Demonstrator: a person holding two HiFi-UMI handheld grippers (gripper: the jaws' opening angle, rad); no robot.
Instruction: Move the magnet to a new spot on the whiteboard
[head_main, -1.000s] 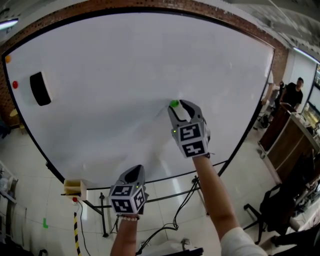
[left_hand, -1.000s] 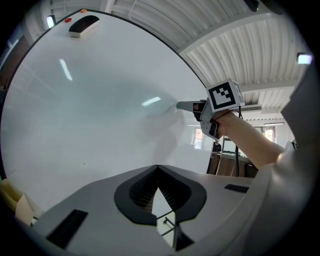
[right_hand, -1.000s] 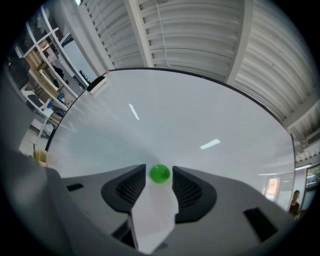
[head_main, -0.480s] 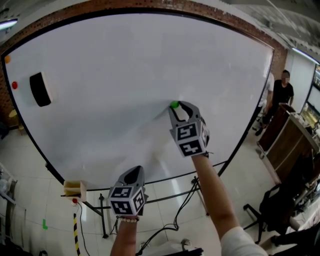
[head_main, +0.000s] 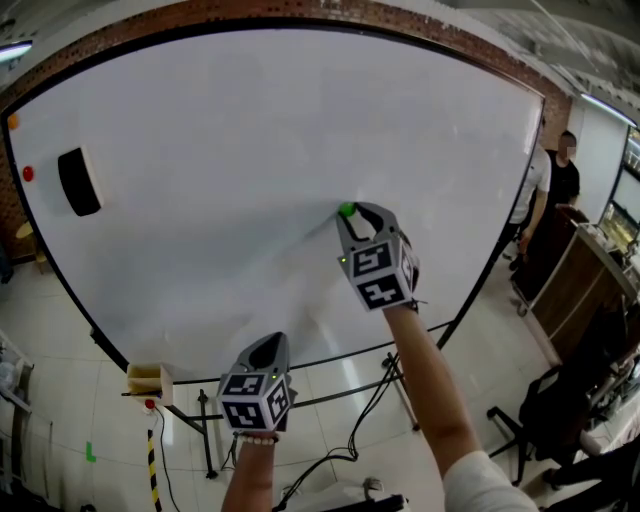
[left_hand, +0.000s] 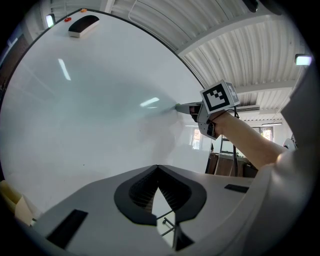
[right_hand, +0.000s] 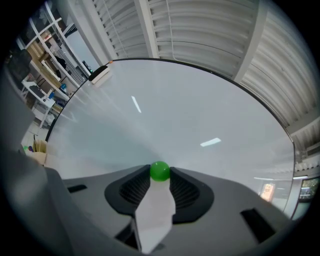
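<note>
Closing just now, right tool (head_main: 356, 212) on green magnet (right_hand: 160, 171) | whiteboard (head_main: 250, 130) | box (head_main: 148, 378) contents unclear

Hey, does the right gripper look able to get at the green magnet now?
Probably yes: the green magnet sits between the jaws of the right gripper, which have just been closing and look to touch it on both sides. Nothing on the whiteboard blocks it.
</note>
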